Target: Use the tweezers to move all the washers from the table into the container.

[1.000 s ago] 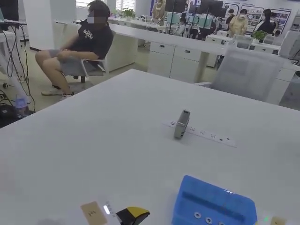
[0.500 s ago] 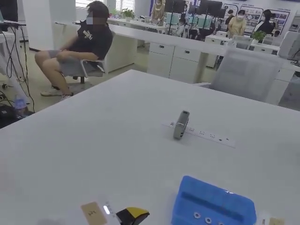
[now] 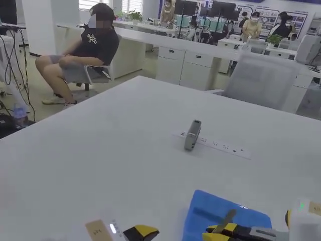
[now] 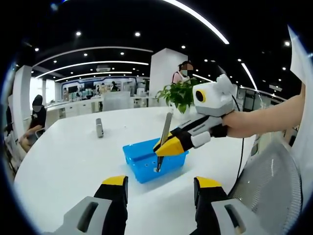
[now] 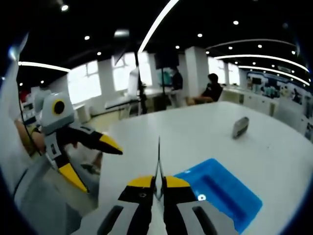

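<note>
Right gripper, clamped on tweezers, held their tips in the blue container, one washer inside; left gripper gaped empty nearby; task seemingly nearly done.

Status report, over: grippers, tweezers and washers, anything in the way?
Left gripper open, idle. Right gripper shut on tweezers, tips in blue container. One pale speck inside, maybe a washer. Power strip far off, not in the way.

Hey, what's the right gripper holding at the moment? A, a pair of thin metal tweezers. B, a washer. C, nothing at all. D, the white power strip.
A: the right gripper has its jaws shut on the slim metal tweezers, whose tips point down at the blue plastic container.
</note>
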A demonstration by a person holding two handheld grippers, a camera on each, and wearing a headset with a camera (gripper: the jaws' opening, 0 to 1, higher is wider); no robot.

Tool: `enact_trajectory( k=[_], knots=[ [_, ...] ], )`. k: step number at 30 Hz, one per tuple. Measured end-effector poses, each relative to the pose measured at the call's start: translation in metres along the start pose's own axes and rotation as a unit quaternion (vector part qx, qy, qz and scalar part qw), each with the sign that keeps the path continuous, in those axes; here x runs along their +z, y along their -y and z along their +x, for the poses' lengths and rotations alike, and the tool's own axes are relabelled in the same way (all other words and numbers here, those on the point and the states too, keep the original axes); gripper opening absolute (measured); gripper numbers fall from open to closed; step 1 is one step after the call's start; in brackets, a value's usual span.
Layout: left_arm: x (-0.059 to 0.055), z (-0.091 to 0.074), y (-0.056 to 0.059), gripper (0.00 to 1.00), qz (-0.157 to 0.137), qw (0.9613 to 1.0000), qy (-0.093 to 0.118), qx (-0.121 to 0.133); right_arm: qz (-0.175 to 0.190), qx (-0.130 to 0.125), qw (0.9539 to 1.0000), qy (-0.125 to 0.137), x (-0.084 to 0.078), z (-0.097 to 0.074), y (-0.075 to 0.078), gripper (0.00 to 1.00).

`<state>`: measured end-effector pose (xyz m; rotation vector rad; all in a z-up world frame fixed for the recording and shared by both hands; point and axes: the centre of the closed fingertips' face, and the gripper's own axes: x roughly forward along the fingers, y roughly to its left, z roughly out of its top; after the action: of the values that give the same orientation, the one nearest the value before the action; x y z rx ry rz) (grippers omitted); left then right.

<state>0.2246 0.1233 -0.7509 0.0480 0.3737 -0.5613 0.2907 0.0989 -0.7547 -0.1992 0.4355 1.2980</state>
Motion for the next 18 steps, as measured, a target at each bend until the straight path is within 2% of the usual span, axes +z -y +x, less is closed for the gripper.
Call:
enact_trajectory(
  k=[9,18],
  knots=[
    [0.0,0.0,0.0,0.53,0.0,1.0,-0.001,-0.001,0.002,-0.017,0.9998,0.012,0.017,0.006,0.023,0.03],
    [0.0,-0.001,-0.001,0.53,-0.004,1.0,0.002,0.002,0.037,-0.035,0.9987,0.005,0.01,0.025,0.048,0.03]
  ],
)
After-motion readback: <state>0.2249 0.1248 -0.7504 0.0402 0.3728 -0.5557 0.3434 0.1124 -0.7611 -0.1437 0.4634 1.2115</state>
